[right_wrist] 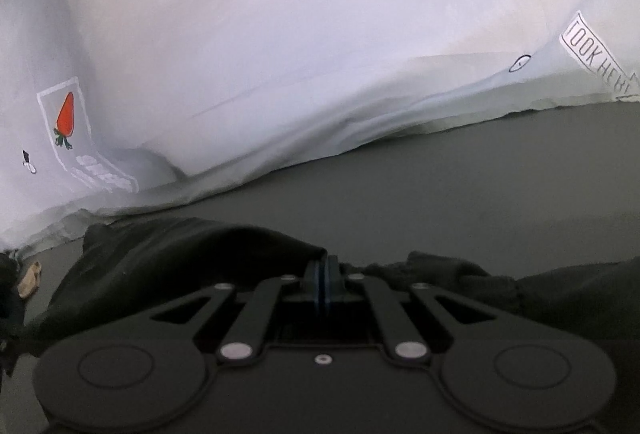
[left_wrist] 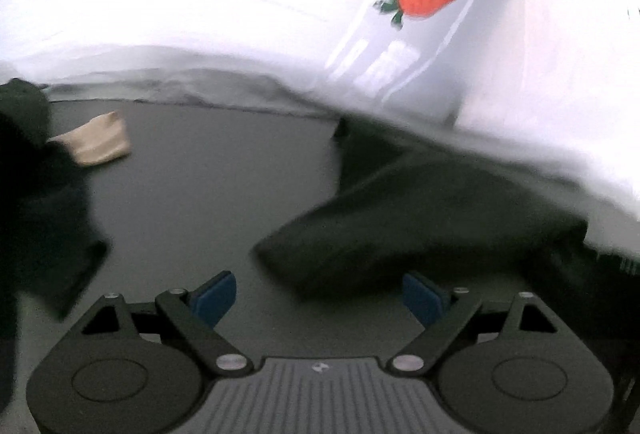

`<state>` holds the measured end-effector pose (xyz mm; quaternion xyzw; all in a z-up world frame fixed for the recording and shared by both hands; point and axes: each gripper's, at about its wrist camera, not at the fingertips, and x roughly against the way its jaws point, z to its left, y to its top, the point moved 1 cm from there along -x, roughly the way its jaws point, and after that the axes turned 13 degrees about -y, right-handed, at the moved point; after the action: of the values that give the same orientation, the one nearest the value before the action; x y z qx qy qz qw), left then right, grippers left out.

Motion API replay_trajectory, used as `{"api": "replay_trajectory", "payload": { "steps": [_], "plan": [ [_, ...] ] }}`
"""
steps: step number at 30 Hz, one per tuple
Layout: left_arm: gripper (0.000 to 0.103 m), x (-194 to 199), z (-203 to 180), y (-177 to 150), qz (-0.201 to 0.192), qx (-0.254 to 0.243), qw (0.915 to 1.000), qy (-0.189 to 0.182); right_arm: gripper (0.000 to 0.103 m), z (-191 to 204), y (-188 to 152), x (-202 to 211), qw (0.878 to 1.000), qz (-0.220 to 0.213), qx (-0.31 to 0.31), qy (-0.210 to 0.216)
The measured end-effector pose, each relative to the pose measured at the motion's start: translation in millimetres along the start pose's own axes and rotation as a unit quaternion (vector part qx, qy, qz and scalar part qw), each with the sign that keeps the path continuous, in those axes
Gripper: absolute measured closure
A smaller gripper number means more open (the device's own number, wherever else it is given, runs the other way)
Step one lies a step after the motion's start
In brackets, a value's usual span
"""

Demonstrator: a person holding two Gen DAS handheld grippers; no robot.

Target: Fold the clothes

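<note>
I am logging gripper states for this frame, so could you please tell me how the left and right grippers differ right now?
The left gripper is open, its blue pads spread wide apart; the right gripper is shut, pads pressed together. The left gripper holds nothing, with the dark garment lying just ahead of it; the right gripper pinches an edge of the dark garment. Both face the white shirt over the grey table.
</note>
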<state>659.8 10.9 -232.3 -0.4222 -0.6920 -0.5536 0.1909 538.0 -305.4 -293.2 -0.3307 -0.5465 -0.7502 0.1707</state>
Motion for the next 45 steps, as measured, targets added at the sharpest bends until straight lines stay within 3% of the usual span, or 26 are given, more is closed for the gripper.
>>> {"api": "replay_trajectory", "payload": {
  "steps": [2,4,5,6,7,10,13,19,23,27,29,31,32,34,35,38,39,40,45],
  "plan": [
    [0.015,-14,1,8,-0.003,0.017,0.9998,-0.009,0.102,-1,0,1,1.000,0.002,-0.003,0.002],
    [0.042,-24,3,10,-0.006,0.036,0.9993,-0.007,0.102,-2,1,1,1.000,0.006,-0.007,0.002],
    [0.049,-27,5,11,-0.003,0.049,0.9988,-0.007,0.102,-2,2,1,1.000,0.009,-0.009,0.002],
    [0.078,-28,7,11,-0.007,0.062,0.9981,-0.003,0.102,-2,2,1,1.000,0.013,-0.012,0.002],
    [0.084,-26,9,11,-0.013,0.069,0.9975,0.009,0.102,-2,3,2,1.000,0.016,-0.014,0.000],
    [0.084,-11,9,15,-0.038,0.073,0.9965,0.013,0.101,3,7,7,1.000,0.024,-0.005,-0.007],
    [0.084,23,-2,24,-0.081,0.036,0.9954,0.035,0.101,8,12,22,1.000,0.021,0.006,-0.002],
    [0.085,137,-27,48,-0.189,-0.002,0.9801,0.062,0.101,15,25,101,0.996,-0.024,-0.005,0.090],
    [0.085,237,-51,54,-0.254,-0.032,0.9653,0.051,0.101,16,27,157,0.986,-0.040,-0.021,0.158],
    [0.085,288,-65,47,-0.278,-0.048,0.9581,0.048,0.101,8,21,179,0.979,-0.023,-0.044,0.198],
    [0.084,255,-50,43,-0.243,-0.045,0.9648,0.088,0.099,9,16,179,0.980,-0.005,-0.041,0.194],
    [0.083,222,-35,39,-0.207,-0.041,0.9691,0.128,0.094,16,6,169,0.986,0.026,-0.025,0.164],
    [0.081,197,-19,36,-0.176,-0.028,0.9733,0.145,0.091,18,1,166,0.988,0.036,-0.019,0.150],
    [0.081,140,24,24,-0.074,0.025,0.9815,0.174,0.082,23,-9,160,0.991,0.056,-0.006,0.120],
    [0.080,126,40,15,-0.044,0.052,0.9811,0.181,0.077,22,-13,164,0.992,0.056,-0.002,0.109],
    [0.072,123,69,-21,-0.031,0.110,0.9792,0.168,0.066,8,-28,174,0.996,0.051,-0.005,0.072],
    [0.063,125,75,-32,-0.030,0.123,0.9791,0.159,0.064,0,-33,177,0.997,0.050,-0.013,0.056],
    [0.055,125,77,-42,-0.026,0.133,0.9790,0.152,0.064,-8,-39,179,0.998,0.050,-0.021,0.041],
    [0.044,125,73,-89,0.001,0.148,0.9850,0.089,0.062,-52,-64,171,0.992,0.090,-0.087,-0.025]
  ]
}}
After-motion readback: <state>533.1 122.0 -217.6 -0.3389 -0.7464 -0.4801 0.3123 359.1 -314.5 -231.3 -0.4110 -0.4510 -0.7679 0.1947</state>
